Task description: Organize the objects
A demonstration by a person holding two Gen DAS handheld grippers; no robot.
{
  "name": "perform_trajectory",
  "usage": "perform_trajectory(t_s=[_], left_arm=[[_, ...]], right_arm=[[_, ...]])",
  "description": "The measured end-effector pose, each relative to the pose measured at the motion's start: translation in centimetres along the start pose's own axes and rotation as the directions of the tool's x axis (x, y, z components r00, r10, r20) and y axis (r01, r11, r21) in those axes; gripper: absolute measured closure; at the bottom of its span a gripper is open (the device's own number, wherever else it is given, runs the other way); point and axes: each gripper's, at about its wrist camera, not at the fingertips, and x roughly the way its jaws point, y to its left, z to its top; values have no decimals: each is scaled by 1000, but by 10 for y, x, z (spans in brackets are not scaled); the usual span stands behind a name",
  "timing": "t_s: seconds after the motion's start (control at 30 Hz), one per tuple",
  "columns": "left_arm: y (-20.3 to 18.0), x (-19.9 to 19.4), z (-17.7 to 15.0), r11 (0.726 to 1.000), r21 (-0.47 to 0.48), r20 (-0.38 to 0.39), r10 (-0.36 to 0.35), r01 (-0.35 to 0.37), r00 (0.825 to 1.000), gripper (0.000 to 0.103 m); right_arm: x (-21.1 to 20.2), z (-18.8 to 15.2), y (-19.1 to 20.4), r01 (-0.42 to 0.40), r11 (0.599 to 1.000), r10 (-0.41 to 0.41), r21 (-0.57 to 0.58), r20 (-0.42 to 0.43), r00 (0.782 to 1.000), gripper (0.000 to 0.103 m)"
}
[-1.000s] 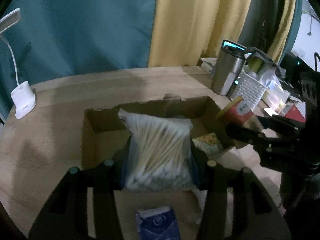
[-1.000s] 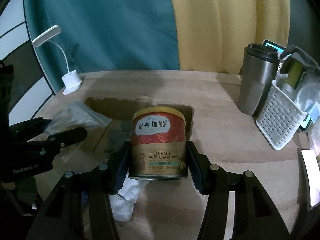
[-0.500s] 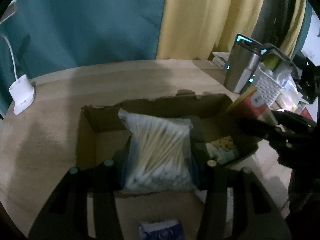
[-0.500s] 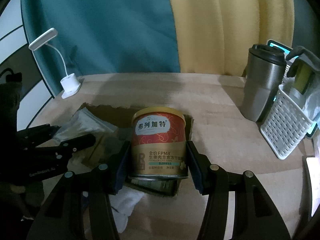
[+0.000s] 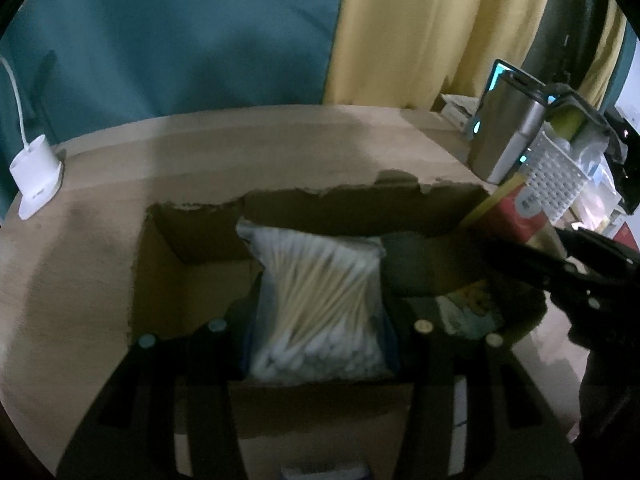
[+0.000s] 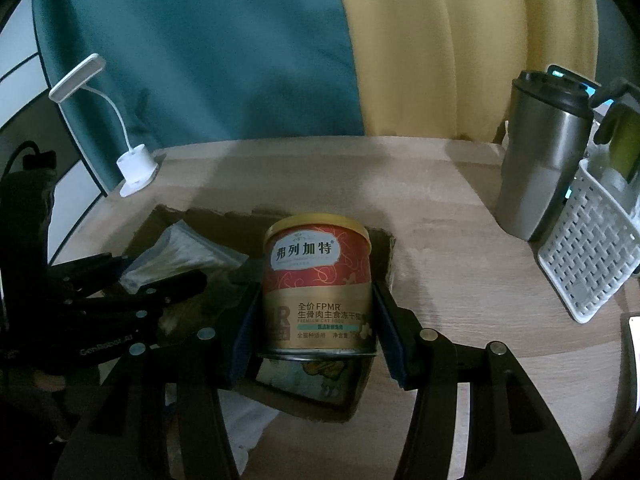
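The left gripper (image 5: 320,320) is clamped on a bag of cotton swabs (image 5: 320,304), held above the open cardboard box (image 5: 168,276) on the worktop (image 5: 280,148); the right gripper (image 6: 316,320) is closed on a red-and-gold cat food can (image 6: 318,284) over the box's right end; a steel tumbler (image 6: 540,168) and white basket (image 6: 588,256) stand at the worktop's right edge

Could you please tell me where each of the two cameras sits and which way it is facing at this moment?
Left wrist: on the left gripper, looking along its fingers at the cotton swab bag over the cardboard box; the right gripper enters from the right.
Right wrist: on the right gripper, facing the cat food can; the left gripper enters from the left.
Shared: box, desk lamp, steel tumbler, white basket.
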Motion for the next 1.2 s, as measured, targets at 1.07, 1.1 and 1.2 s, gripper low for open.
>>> perform_trajectory(t_s=[1.07,1.1,1.2], left_arm=[[3,16,-7,998,-37,-53,-51,49,997,52],[4,15,-8,998,-38,-53,-53,51,997,52],[5,15,-9,997,-44,-53,-62,59,997,52]], right_arm=[[6,6,0,48,998,-48,29,0,999,46],[6,7,0,51,998,-51,32,0,999,46],[8,8,0,64,997,-64,38,2,998,46]])
